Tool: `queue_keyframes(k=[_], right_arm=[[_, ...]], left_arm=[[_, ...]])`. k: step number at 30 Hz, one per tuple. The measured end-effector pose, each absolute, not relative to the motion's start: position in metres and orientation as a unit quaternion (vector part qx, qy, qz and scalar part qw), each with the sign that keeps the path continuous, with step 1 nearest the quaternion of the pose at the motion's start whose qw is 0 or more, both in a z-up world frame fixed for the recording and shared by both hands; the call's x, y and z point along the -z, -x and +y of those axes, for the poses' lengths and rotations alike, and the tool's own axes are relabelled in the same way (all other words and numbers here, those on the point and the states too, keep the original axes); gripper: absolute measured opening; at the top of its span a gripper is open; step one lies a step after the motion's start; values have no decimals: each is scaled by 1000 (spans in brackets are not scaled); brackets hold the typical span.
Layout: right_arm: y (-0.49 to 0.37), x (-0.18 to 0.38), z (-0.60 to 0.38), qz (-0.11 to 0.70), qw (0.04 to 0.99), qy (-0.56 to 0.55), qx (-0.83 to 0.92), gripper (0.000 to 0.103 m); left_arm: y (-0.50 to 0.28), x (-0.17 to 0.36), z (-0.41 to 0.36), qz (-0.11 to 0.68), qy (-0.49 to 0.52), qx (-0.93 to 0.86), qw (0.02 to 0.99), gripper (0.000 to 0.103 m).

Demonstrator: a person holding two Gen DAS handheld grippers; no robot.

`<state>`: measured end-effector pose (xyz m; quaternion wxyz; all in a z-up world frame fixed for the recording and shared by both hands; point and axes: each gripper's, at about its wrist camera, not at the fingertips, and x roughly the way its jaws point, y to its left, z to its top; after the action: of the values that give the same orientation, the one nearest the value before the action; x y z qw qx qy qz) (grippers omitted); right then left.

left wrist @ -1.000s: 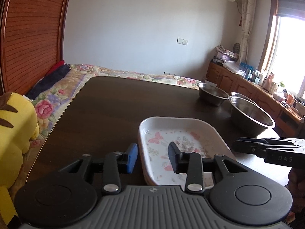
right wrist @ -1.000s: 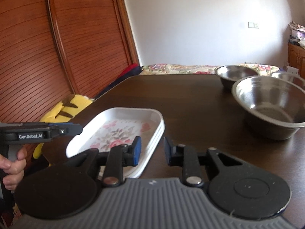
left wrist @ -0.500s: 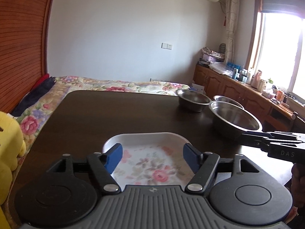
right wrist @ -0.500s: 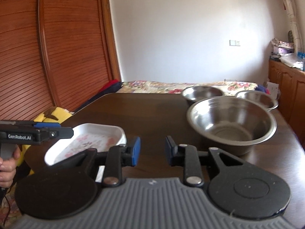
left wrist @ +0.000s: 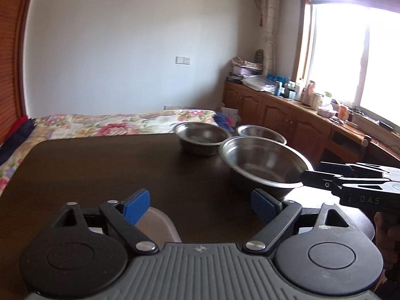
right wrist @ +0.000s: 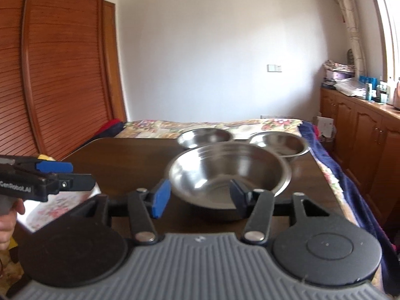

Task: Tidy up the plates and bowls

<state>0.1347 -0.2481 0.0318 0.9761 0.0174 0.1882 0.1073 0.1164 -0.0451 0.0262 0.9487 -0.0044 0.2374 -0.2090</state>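
Observation:
Three steel bowls stand on the dark table: a large one nearest, a smaller one behind it, and a shallow one at the back right. A white floral plate lies near the front left edge. My right gripper is open just in front of the large bowl, with nothing held. My left gripper is wide open above the plate's far corner, also holding nothing.
A bed with a floral cover runs behind the table. Wooden cabinets with clutter line the right wall under the window. A slatted wooden wardrobe stands left. A hand holds the left gripper's handle.
Both grippers have opened wider and swung right, from the floral plate toward the steel bowls. The plate has slid to the lower left of both views.

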Motion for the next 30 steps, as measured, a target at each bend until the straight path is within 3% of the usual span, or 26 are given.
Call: queue_keyframes(k=[3, 5, 14, 20, 26, 28, 30], right_arm=[[-143, -30, -263, 183, 978, -21, -95, 86], [-150, -28, -273, 181, 979, -25, -92, 93], [-178, -19, -300, 185, 979, -18, -84, 103], [-193, -15, -311, 193, 977, -17, -92, 103], [-205, -10, -315, 206, 973, -19, -106, 102], [-207, -9, -315, 210, 971, -22, -111, 98], [-211, -7, -317, 220, 968, -25, -114, 85]], left_arm=[[-123, -28, -62, 232, 0, 218, 948, 98], [-129, -29, -73, 230, 0, 222, 947, 102], [-152, -25, -109, 238, -6, 230, 944, 102], [-164, -21, -126, 250, -14, 233, 940, 100], [-177, -14, -135, 271, -16, 232, 934, 83], [-180, -11, -137, 277, -15, 229, 933, 75], [-182, -8, -137, 283, -12, 227, 932, 69]])
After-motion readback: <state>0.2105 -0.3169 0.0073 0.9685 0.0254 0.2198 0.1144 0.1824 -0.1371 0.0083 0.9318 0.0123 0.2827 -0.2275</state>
